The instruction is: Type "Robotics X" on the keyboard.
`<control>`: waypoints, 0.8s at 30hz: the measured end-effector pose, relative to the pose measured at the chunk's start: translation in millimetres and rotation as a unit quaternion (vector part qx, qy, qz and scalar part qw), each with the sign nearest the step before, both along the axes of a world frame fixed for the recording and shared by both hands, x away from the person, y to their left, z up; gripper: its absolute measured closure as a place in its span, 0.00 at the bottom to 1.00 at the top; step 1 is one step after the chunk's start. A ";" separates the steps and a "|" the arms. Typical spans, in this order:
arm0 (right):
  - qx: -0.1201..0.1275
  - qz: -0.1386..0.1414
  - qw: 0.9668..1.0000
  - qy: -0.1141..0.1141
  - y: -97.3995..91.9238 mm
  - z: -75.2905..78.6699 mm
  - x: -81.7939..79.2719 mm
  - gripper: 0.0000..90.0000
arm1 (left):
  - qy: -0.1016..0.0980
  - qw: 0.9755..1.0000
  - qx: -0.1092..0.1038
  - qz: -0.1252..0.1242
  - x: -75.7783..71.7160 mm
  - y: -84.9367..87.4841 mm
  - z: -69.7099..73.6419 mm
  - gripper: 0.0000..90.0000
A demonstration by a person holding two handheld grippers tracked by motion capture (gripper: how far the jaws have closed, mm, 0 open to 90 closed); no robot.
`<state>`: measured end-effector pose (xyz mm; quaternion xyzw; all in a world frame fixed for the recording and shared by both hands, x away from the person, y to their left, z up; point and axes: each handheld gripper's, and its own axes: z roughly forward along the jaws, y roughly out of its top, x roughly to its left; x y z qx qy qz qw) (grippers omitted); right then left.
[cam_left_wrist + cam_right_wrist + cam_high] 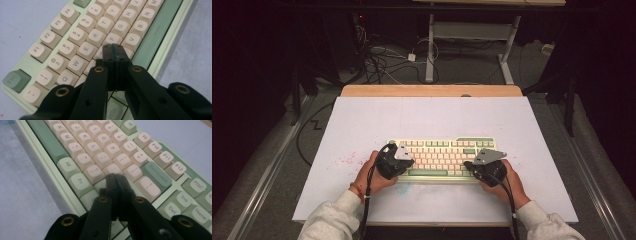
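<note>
You hold both grippers pinched fully closed and empty, so each works as a single typing finger: the left gripper over the mechanical keyboard's D key, the right gripper near Enter, mid-table.

cream-green keyboard flat on table

Keyboard lies on the table, perhaps nearer its front edge
</note>
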<state>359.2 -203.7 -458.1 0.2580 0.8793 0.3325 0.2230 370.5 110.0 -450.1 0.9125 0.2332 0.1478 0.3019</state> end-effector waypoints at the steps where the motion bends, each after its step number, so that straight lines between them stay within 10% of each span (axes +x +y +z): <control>1: 0.000 0.000 1.000 0.000 0.0 0.0 0.0 1.00 | 0.000 1.000 0.000 0.000 0.0 0.0 -0.1 0.97; 24: 0.002 0.001 1.000 -0.008 -0.8 6.6 -2.9 1.00 | -0.037 0.999 -0.018 0.005 -10.0 6.3 11.6 0.95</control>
